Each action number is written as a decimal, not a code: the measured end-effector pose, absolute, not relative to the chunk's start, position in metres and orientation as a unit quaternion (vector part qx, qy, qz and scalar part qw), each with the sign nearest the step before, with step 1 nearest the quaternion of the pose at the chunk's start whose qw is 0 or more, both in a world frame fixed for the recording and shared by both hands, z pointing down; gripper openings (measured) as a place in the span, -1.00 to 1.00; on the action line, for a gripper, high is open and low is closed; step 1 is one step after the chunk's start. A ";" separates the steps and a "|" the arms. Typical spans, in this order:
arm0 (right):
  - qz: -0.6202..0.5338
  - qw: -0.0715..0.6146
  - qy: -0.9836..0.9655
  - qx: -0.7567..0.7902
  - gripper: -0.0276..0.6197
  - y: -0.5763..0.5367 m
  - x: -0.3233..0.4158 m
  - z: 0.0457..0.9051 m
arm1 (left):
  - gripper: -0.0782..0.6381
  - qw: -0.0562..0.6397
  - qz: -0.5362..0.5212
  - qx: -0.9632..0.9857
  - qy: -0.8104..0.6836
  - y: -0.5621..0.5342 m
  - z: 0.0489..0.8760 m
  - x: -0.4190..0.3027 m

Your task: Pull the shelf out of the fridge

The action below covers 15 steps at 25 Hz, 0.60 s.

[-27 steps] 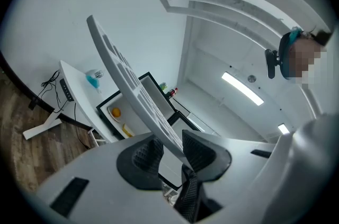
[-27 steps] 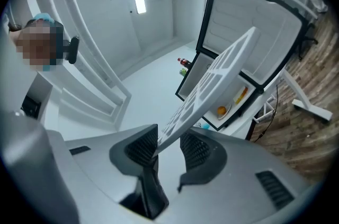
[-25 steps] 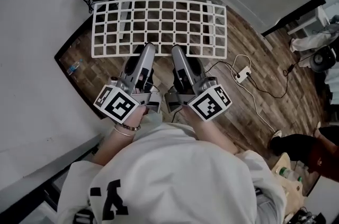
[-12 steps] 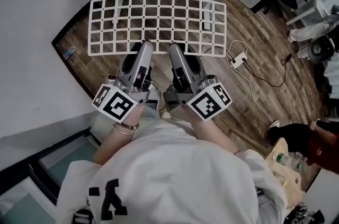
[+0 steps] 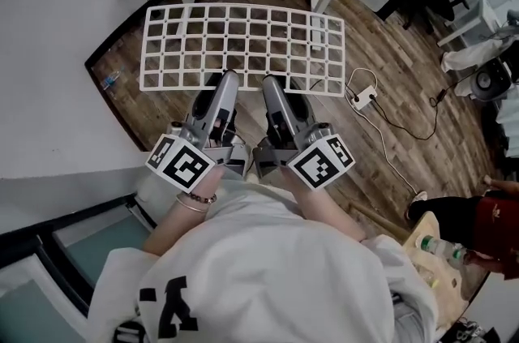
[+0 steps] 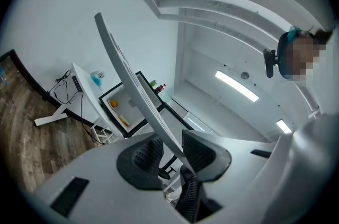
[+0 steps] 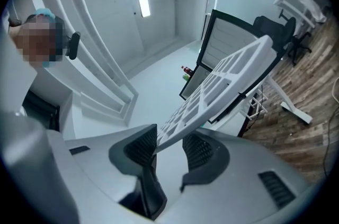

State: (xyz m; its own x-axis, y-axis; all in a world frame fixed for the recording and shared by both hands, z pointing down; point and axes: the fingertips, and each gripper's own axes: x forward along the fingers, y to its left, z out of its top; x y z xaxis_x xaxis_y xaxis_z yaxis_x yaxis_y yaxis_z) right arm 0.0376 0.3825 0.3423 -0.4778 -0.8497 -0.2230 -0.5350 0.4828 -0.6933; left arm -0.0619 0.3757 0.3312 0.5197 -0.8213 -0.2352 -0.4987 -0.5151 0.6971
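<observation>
shelf (image 6: 145, 110): white matt plastic | floor (image 5: 405, 114): wood-grain planks | left gripper pads (image 6: 146, 154): black, ribbed, rubbery

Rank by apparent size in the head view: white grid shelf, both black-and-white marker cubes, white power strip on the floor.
1. White grid shelf.
2. Left marker cube and right marker cube: alike, though nearest the camera.
3. White power strip.

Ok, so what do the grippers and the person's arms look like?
Both the left gripper and right gripper are silver-grey, tapering bodies with black ribbed pads, each carrying a white cube with black square markers. The person wears a white top and a bracelet.
</observation>
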 end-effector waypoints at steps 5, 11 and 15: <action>-0.253 0.283 0.819 -0.430 -0.44 0.390 0.046 0.334 | -0.46 0.275 -0.279 0.829 -0.399 0.382 0.326 -0.053; -0.260 0.279 0.819 -0.429 -0.44 0.400 0.050 0.334 | -0.46 0.280 -0.280 0.826 -0.402 0.392 0.325 -0.050; -0.255 0.277 0.821 -0.430 -0.44 0.400 0.050 0.332 | -0.46 0.277 -0.281 0.827 -0.400 0.392 0.323 -0.049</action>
